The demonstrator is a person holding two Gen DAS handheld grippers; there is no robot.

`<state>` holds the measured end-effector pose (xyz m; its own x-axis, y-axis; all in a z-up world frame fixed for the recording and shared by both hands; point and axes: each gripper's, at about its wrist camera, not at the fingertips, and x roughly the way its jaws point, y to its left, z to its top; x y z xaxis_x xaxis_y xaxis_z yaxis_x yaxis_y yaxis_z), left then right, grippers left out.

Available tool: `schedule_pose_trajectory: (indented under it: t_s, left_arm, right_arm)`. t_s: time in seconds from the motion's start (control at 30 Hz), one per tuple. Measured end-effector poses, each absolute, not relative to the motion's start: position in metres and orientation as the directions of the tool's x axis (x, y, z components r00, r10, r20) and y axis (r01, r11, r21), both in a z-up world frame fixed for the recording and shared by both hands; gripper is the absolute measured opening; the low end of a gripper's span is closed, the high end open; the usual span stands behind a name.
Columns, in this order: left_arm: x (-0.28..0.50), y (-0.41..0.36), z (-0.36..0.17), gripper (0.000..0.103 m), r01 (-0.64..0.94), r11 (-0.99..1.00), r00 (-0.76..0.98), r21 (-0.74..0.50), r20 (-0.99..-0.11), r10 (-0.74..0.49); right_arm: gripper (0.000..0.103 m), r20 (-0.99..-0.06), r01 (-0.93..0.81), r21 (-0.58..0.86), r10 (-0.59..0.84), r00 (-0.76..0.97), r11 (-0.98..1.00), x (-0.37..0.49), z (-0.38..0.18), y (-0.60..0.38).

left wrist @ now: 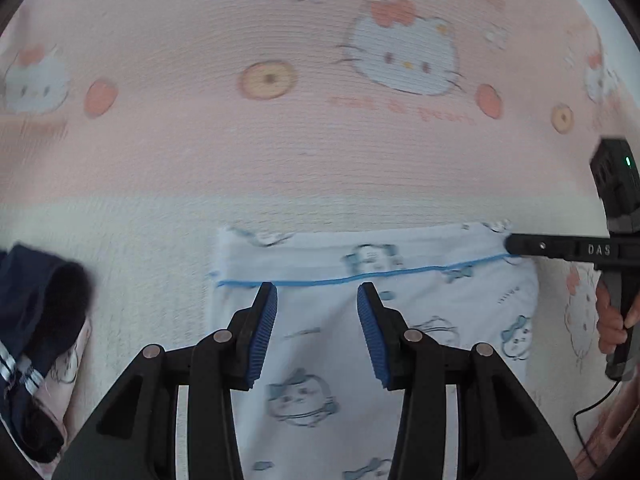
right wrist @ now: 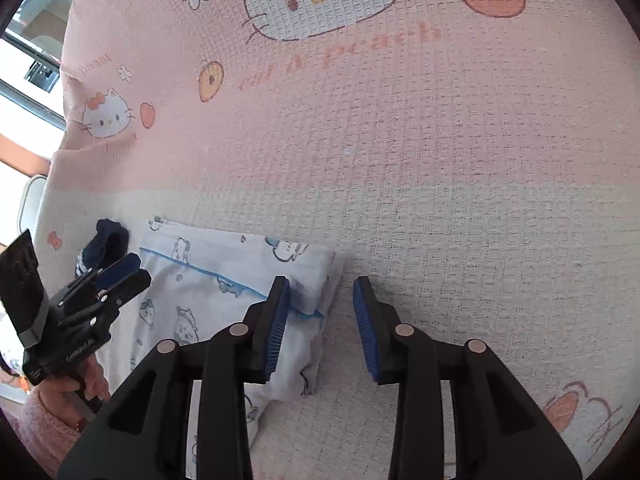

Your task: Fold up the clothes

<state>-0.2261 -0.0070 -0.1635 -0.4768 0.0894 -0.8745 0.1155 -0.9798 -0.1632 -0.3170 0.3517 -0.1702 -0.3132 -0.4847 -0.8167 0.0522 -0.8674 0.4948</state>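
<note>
Two tongs, the left tongs [left wrist: 317, 296] and right tongs [right wrist: 322, 292], hang open and empty over the folded white cloth [left wrist: 360, 320] on the pink blanket [left wrist: 280, 152]. A careless poke could undo the fold.

There were two tools [left wrist: 317, 300] [right wrist: 322, 300], one folded white garment [left wrist: 400, 320] with blue piping (cartoon print), one dark navy garment [left wrist: 36, 320] bunched beside it, and one pink blanket [left wrist: 280, 160] beneath them all.

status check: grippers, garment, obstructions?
Left gripper open above white printed garment. Right gripper open at its corner. Navy garment lies beside, apart.
</note>
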Motion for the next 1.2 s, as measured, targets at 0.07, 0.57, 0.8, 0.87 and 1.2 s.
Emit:
schedule_pose_trajectory:
  t_s: [0.07, 0.57, 0.8, 0.87, 1.2]
  left_arm:
    - [-0.223, -0.029, -0.172, 0.045, 0.15, -0.969, -0.453, -0.198, -0.884, 0.111]
    - [-0.222, 0.003, -0.169, 0.044, -0.021, -1.0, -0.411, -0.005, -0.912, 0.013]
    - [-0.235, 0.034, -0.182, 0.045, -0.14, -0.99, -0.385, -0.001, -0.921, 0.055]
    - [-0.235, 0.031, -0.178, 0.045, -0.133, -0.99, -0.38, 0.037, -0.925, 0.017]
    - [-0.198, -0.035, -0.166, 0.045, 0.054, -0.993, -0.384, 0.11, -0.915, -0.122]
  right_arm:
    - [0.012, -0.795, 0.034, 0.528, -0.508, -0.332, -0.849, -0.32, -0.178, 0.349]
    - [0.035, -0.826, 0.038, 0.37, -0.347, -0.443, -0.928, -0.328, -0.147, 0.373]
    - [0.033, -0.872, 0.22, 0.278, -0.341, -0.35, -0.935, -0.313, -0.153, 0.328]
    - [0.031, -0.887, 0.175, 0.266, -0.312, -0.339, -0.948, -0.314, -0.161, 0.335]
    - [0.035, -0.861, 0.106, 0.212, -0.237, -0.451, -0.971, -0.291, -0.129, 0.335]
